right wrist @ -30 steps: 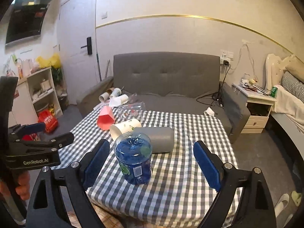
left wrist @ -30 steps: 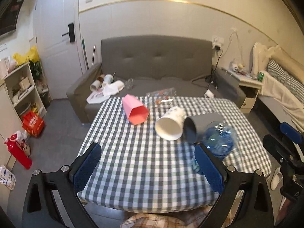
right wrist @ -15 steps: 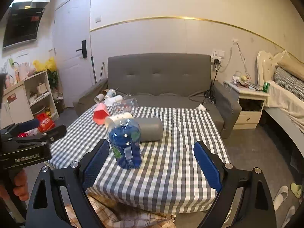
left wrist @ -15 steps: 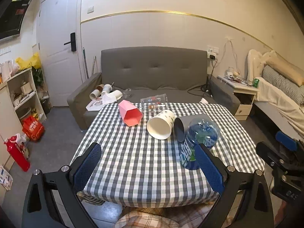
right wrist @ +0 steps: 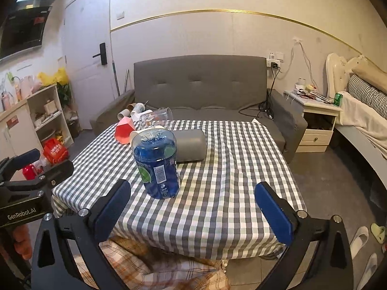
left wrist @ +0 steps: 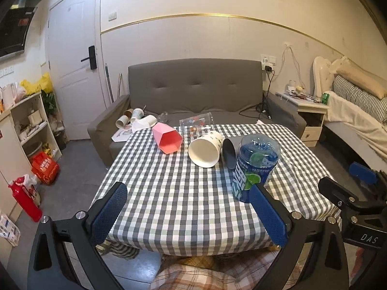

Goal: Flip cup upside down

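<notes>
A blue plastic cup (left wrist: pixel 254 166) cut from a drink bottle stands upside down on the checked table (left wrist: pixel 183 193); it also shows in the right wrist view (right wrist: pixel 157 162). Behind it lie on their sides a grey cup (left wrist: pixel 229 152), a white paper cup (left wrist: pixel 205 149), a pink hexagonal cup (left wrist: pixel 168 139) and a clear cup (left wrist: pixel 197 125). My left gripper (left wrist: pixel 191 212) is open and empty at the table's near edge. My right gripper (right wrist: pixel 193 212) is open and empty, near the front edge, right of the blue cup.
A grey sofa (left wrist: pixel 196 91) stands behind the table with paper cups (left wrist: pixel 135 118) on its seat. A shelf unit (left wrist: pixel 26 125) and red items (left wrist: pixel 44 166) are at the left. A nightstand (right wrist: pixel 314 116) and a bed (right wrist: pixel 367 111) are at the right.
Both grippers have pulled back and away from the table, so the cups look smaller and farther. The blue cup stands still, upside down.
</notes>
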`<action>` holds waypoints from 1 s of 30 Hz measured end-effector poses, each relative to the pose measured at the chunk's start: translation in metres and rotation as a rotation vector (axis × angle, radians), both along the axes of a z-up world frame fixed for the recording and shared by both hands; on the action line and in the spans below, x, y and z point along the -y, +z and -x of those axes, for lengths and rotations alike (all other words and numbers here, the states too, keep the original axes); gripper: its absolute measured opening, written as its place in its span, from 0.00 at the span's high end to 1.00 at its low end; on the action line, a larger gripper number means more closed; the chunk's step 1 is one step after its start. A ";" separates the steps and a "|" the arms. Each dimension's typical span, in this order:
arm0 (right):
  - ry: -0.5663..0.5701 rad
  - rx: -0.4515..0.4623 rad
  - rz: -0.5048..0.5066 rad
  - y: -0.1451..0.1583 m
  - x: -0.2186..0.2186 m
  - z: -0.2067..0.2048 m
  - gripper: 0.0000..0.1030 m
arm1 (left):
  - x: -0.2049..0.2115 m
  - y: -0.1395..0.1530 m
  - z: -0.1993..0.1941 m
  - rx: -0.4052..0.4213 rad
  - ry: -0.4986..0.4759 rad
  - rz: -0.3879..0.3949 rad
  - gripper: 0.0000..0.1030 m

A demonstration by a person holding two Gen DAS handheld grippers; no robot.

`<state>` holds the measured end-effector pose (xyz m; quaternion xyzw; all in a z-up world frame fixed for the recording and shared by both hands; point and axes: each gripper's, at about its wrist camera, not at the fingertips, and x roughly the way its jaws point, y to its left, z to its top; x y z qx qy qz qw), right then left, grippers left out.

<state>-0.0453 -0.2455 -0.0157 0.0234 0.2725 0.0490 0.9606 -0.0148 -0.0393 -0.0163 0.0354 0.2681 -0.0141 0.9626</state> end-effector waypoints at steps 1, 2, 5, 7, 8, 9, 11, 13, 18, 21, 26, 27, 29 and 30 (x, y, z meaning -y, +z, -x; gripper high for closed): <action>0.001 0.000 -0.002 0.000 0.000 0.000 0.00 | -0.001 0.000 0.000 -0.003 0.003 0.000 0.00; -0.001 0.000 -0.002 0.000 0.001 0.000 0.00 | -0.002 -0.001 -0.001 -0.007 0.009 0.002 0.00; -0.004 -0.004 0.002 -0.001 0.000 0.000 0.00 | -0.006 0.000 -0.002 -0.008 0.026 0.008 0.00; -0.005 -0.007 0.003 -0.002 0.000 0.000 0.00 | -0.010 0.000 -0.002 -0.008 0.032 0.017 0.00; -0.005 -0.009 0.003 -0.002 -0.001 -0.001 0.00 | -0.011 0.000 -0.002 -0.010 0.033 0.020 0.00; -0.005 -0.010 0.003 -0.002 -0.001 -0.001 0.00 | -0.011 0.000 -0.002 -0.011 0.035 0.019 0.00; -0.004 -0.011 0.006 -0.002 -0.002 -0.001 0.00 | -0.010 0.000 -0.002 -0.011 0.034 0.013 0.00; -0.003 -0.011 0.007 -0.003 -0.002 -0.001 0.00 | -0.010 0.001 -0.003 -0.016 0.028 0.020 0.00; -0.005 -0.014 0.013 -0.004 -0.003 -0.002 0.00 | -0.010 0.000 -0.001 -0.021 0.008 0.043 0.00; -0.005 -0.017 0.012 -0.004 -0.002 -0.002 0.00 | -0.008 0.000 0.000 -0.018 0.007 0.027 0.00; -0.006 -0.018 0.012 -0.005 -0.002 -0.002 0.00 | -0.007 0.000 0.001 -0.011 0.004 0.021 0.00; -0.006 -0.019 0.012 -0.005 -0.002 -0.002 0.00 | -0.007 -0.001 0.002 -0.010 0.004 0.021 0.00; -0.006 -0.020 0.012 -0.005 -0.002 -0.002 0.00 | -0.007 -0.001 0.002 -0.012 0.003 0.021 0.00; -0.006 -0.020 0.011 -0.005 -0.002 -0.002 0.00 | -0.007 -0.001 0.002 -0.013 0.003 0.021 0.00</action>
